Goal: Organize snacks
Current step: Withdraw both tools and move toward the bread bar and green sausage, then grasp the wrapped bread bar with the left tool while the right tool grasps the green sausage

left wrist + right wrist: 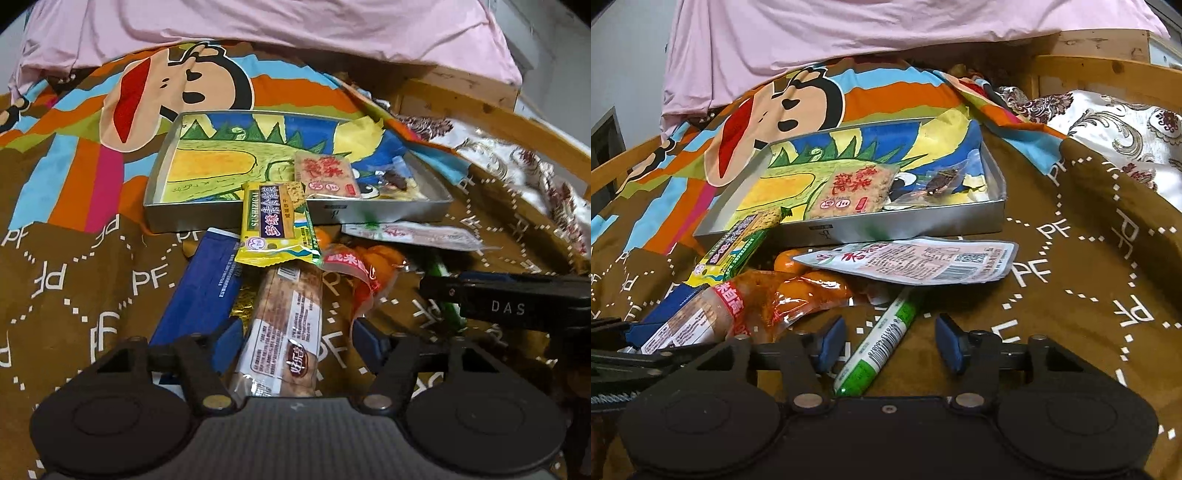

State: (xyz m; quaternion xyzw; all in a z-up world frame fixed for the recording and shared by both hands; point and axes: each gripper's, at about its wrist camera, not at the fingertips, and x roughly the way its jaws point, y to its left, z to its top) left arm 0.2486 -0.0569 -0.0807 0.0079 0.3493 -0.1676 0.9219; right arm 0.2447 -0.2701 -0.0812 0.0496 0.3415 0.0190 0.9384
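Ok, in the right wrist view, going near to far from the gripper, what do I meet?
Right gripper, open, then the green-and-white stick pack, the flat white pouch, the metal tin's front wall, the rice cracker pack inside it, then the pink sheet.

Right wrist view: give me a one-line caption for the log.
Open right hand-held gripper straddles a green-and-white stick snack in front of the metal tray.
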